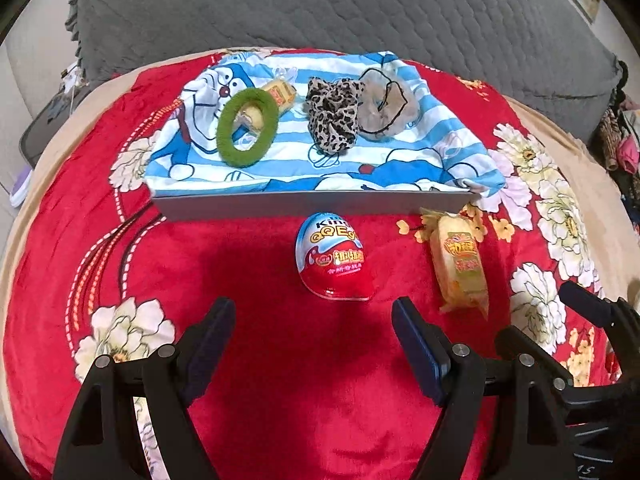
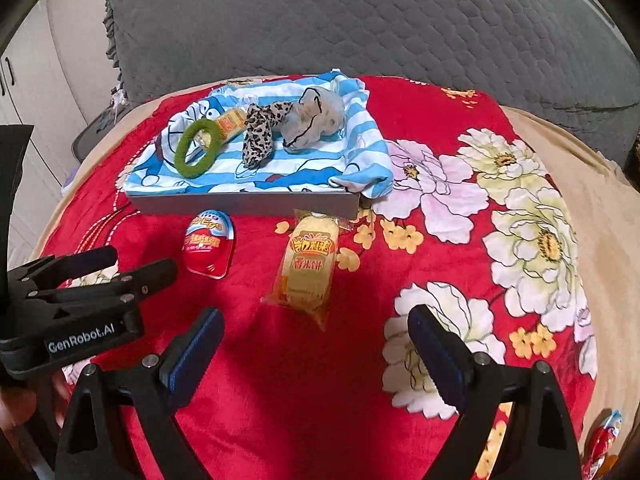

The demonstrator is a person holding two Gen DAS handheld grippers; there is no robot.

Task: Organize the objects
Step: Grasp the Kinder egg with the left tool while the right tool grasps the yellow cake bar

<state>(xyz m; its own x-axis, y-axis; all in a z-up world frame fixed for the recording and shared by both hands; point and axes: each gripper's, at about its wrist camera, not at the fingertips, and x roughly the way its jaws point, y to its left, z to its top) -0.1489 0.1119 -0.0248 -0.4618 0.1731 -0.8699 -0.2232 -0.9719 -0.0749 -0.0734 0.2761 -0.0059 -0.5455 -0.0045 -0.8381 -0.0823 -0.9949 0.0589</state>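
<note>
Objects to organize: a red, white and blue plastic chocolate egg (image 1: 334,258) and a yellow plastic-wrapped snack cake (image 1: 460,266) lie on the red floral plush blanket (image 1: 280,360), just in front of the tray.
Tray: a flat grey box (image 1: 312,202) lined with a blue-and-white striped cartoon cloth (image 1: 280,160), set on the blanket.
In the tray: a green fuzzy hair ring (image 1: 247,127) lies over a second yellow wrapped snack (image 1: 280,94); beside it a leopard-print fabric scrunchie (image 1: 332,116) touches a beige fluffy scrunchie (image 1: 382,106).
Egg position: between the tray's front wall and the left gripper (image 1: 314,320), apart from both.
Snack cake position: right of the egg, its top end near the tray's front right corner.
Left gripper: jaws apart, nothing between them, above bare blanket just short of the egg.
Right gripper: the right gripper (image 2: 316,330) has jaws spread wide and empty, the snack cake lying just ahead of them.
Backdrop: a grey quilted cover (image 1: 340,8) behind the blanket.
Edge of right view: another red foil-like item (image 2: 604,440) at lower right, too cropped to identify.
</note>
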